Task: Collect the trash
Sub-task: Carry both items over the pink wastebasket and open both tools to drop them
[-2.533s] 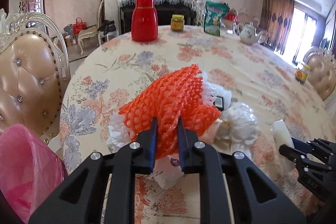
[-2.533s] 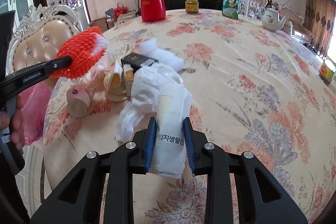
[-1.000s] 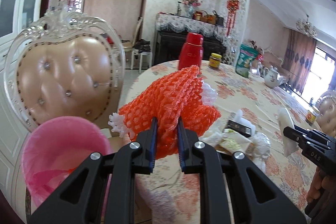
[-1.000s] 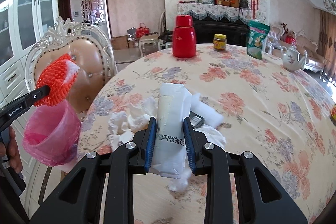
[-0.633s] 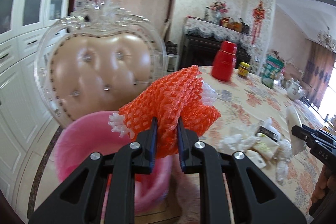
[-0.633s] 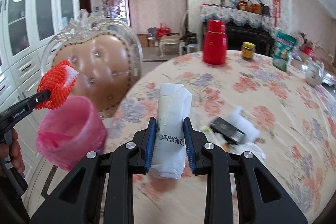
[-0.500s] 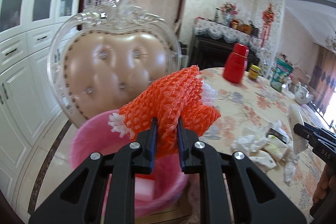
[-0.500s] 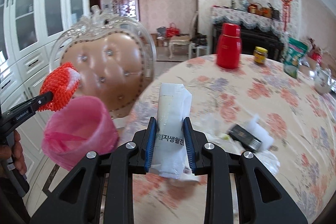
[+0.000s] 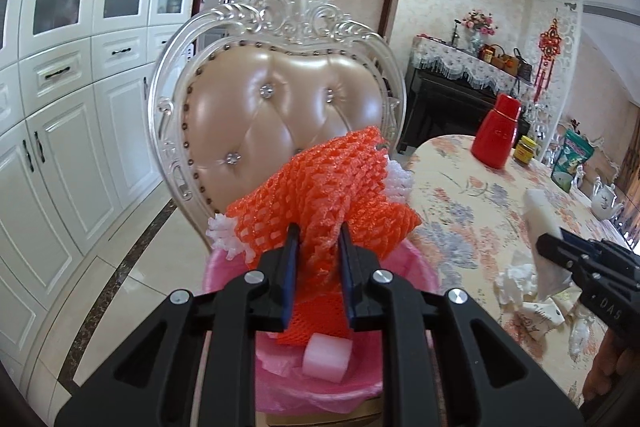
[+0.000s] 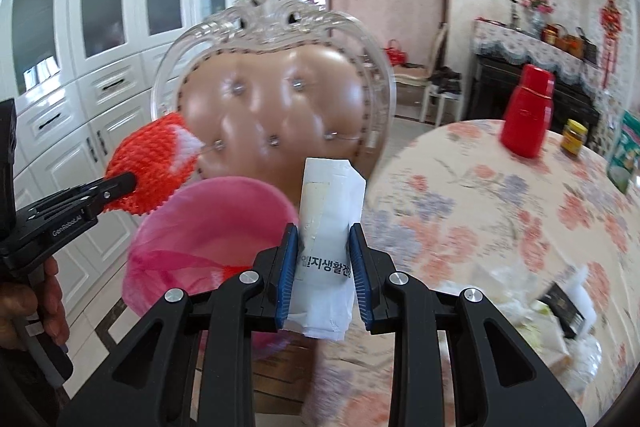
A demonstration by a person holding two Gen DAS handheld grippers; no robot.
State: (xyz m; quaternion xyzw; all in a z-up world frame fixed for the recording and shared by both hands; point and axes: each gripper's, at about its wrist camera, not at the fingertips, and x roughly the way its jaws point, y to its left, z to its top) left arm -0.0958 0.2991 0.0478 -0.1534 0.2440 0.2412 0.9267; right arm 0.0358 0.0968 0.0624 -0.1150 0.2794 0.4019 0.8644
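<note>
The left gripper [image 9: 316, 259] has its two fingers pressed in against a bundle of orange foam fruit netting [image 9: 320, 191], white netting showing at both ends of the bundle; it hangs directly above the mouth of a bin lined with a pink bag [image 9: 424, 275]; a white foam block [image 9: 327, 357] and more orange netting lie inside the bin; the right wrist view shows the same bundle [image 10: 152, 167] clamped at the tip of the left gripper [image 10: 128, 183], up over the near-left rim of the bag [image 10: 208, 227]; the right gripper [image 10: 324, 267] has its blue-padded fingers closed on a white paper packet [image 10: 326, 247] printed with black Korean lettering, the packet standing upright between them, beside the bin on the table side; from the left wrist view that packet [image 9: 542, 215] shows pale in the right gripper [image 9: 560, 247] over the table edge; behind the bin stands a tufted chair [image 9: 276, 123] with a silver carved frame; on the floral tablecloth [image 9: 472, 203] sit crumpled wrappers and tissue [image 9: 528, 291], a red flask [image 9: 496, 135], a jar [image 9: 525, 150] and a green bag [image 9: 572, 159]; in the blurred right wrist view a dark small box [image 10: 564, 303] seems to lie among the leftover wrappers, though its kind is unclear.
</note>
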